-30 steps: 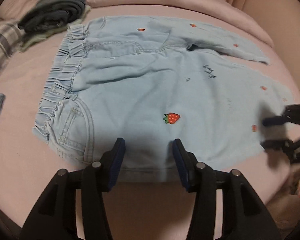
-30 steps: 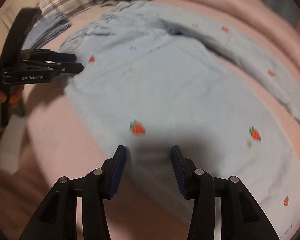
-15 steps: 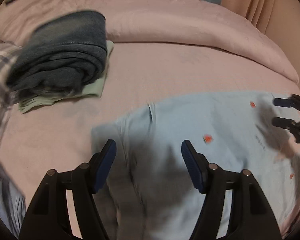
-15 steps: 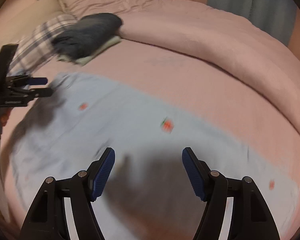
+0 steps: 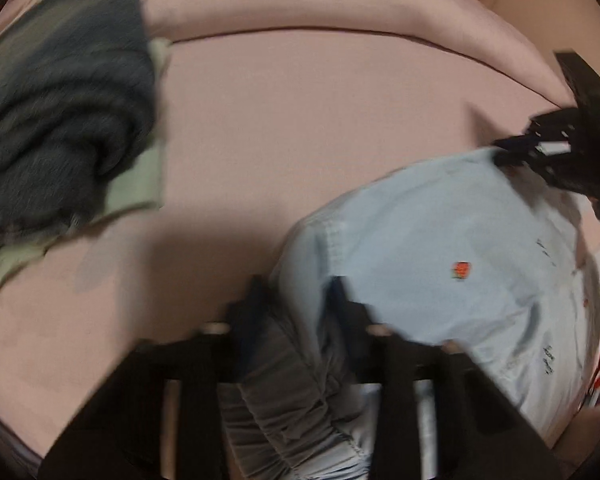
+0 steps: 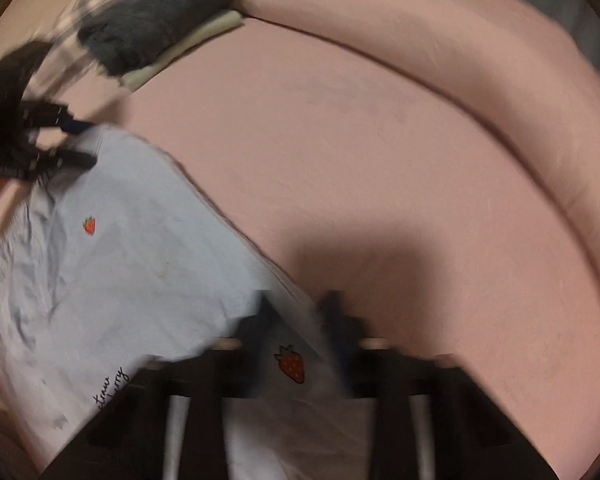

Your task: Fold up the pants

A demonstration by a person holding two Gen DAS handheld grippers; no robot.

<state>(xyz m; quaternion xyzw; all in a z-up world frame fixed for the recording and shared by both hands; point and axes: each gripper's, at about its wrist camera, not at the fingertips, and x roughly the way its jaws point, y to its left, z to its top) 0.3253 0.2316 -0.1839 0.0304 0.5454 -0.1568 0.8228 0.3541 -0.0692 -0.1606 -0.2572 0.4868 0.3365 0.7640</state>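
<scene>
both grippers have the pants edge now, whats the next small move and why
Probably carry both held edges forward together and lay them flat: the left gripper pinches the waistband end of the pants, the right gripper the leg end, so the fold is under way.

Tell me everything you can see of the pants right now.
The pants are pale blue, soft denim-looking fabric with small red strawberry prints and dark script lettering. The gathered elastic waistband sits bunched between the fingers of the left tool, which is closed on it. The right tool grips another edge, a strawberry showing between its fingers. The fabric between them is wrinkled and appears doubled over, resting on the pink bedding, apart from the dark folded clothes. Both views are blurred.
</scene>
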